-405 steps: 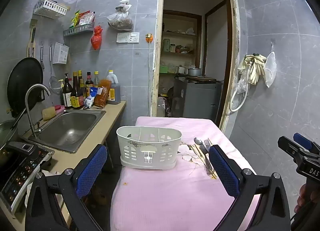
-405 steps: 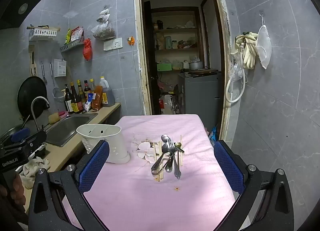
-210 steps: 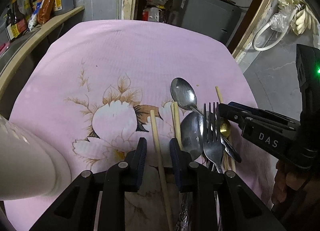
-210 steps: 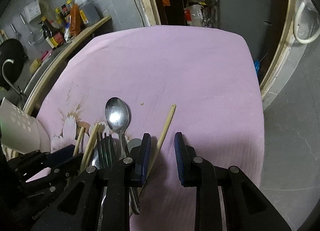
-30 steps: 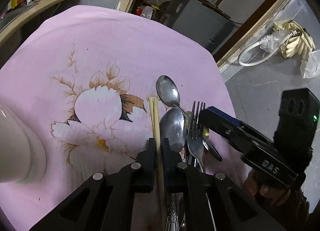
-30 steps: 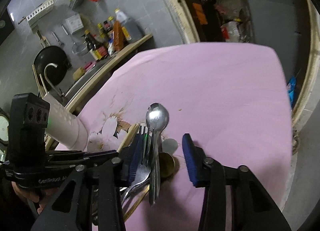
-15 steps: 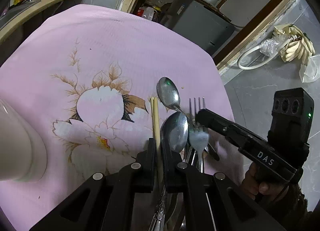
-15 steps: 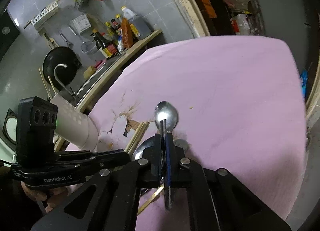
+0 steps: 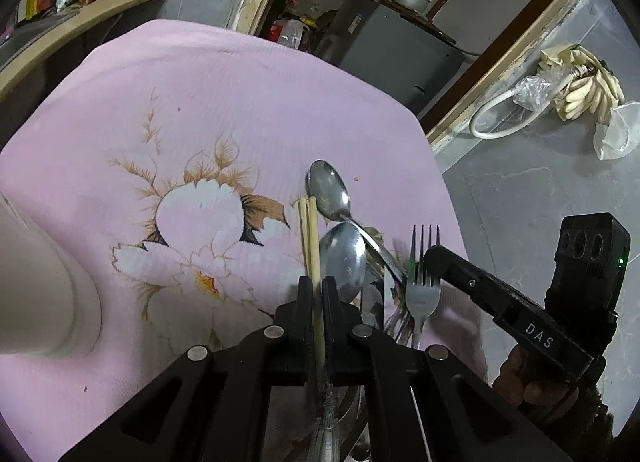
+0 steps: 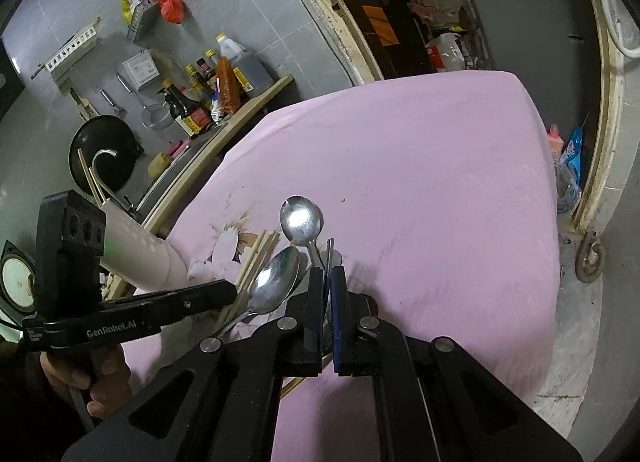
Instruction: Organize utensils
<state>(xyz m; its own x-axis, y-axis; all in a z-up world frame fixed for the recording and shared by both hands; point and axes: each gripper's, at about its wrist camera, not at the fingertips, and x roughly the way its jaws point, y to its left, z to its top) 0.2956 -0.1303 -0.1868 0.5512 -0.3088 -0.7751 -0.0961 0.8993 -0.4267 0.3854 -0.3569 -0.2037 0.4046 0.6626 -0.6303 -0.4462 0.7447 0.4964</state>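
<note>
My left gripper (image 9: 315, 286) is shut on a pair of wooden chopsticks (image 9: 310, 234) over the pink flowered tablecloth (image 9: 224, 109). My right gripper (image 10: 329, 274) is shut on a steel fork (image 9: 423, 286), seen edge-on in the right wrist view (image 10: 329, 254) and lifted above the pile. Two spoons (image 9: 329, 191) (image 9: 343, 262) lie beside the chopsticks; they also show in the right wrist view (image 10: 301, 218) (image 10: 276, 278). The white utensil basket (image 9: 44, 294) stands at the left edge, also seen in the right wrist view (image 10: 136, 250).
More utensils lie under the fork (image 9: 396, 318). A counter with sauce bottles (image 10: 208, 93) and a sink runs along the table's left side. A doorway with a grey cabinet (image 9: 392, 45) is beyond the table's far end. The table's right edge (image 10: 548, 246) drops to the floor.
My right gripper closed on the fork and raised it off the pile. My left gripper stays shut on the chopsticks, lifted slightly.
</note>
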